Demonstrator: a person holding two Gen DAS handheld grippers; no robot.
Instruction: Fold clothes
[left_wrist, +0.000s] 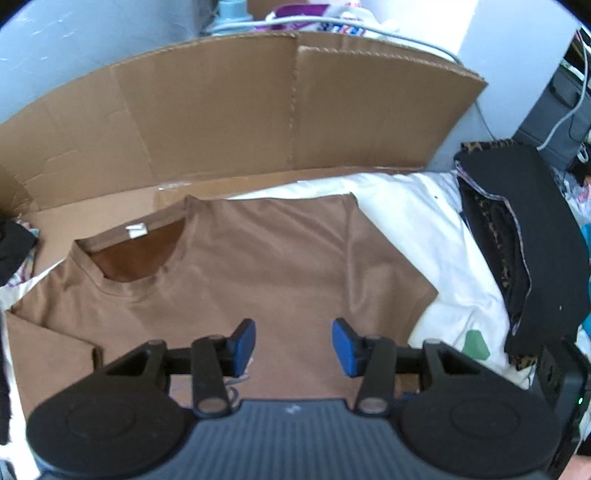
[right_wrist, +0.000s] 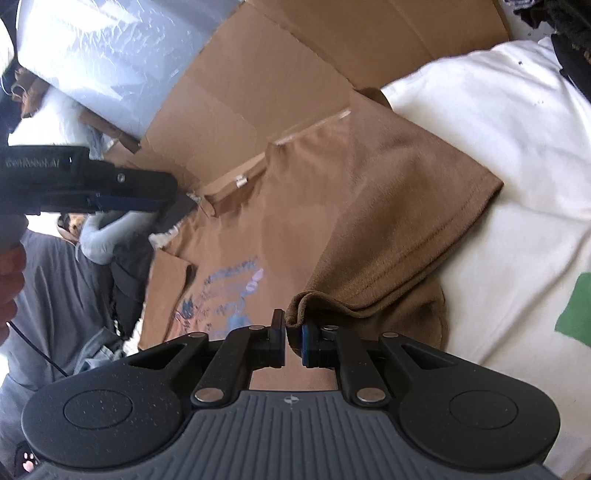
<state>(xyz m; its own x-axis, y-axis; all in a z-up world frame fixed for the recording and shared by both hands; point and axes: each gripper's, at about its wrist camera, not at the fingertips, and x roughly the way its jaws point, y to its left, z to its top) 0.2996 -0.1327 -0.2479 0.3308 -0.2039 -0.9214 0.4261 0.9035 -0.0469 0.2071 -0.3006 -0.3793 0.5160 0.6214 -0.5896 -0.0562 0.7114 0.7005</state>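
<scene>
- One brown T-shirt fills the middle of the left wrist view, lying flat with its collar and white tag toward the upper left and its body running down toward the bottom edge.
- In the right wrist view its folded-over side lies at centre right, the sleeve hem slanting from upper right down to a bunched fabric corner at lower centre.
- That corner sits right between the jaws of the right gripper: a narrow gap, cloth between the pads, though whether they press on it I cannot tell.
- Left gripper hangs above the shirt's lower body, jaws about half apart, nothing between them.
- So the right hand is the nearer one to the working edge; any next fold likely runs across the shirt, toward the left of that frame.
- Underneath, a white garment spreads to the right, flattened cardboard stands behind, and a dark clothes pile sits at far right.
</scene>
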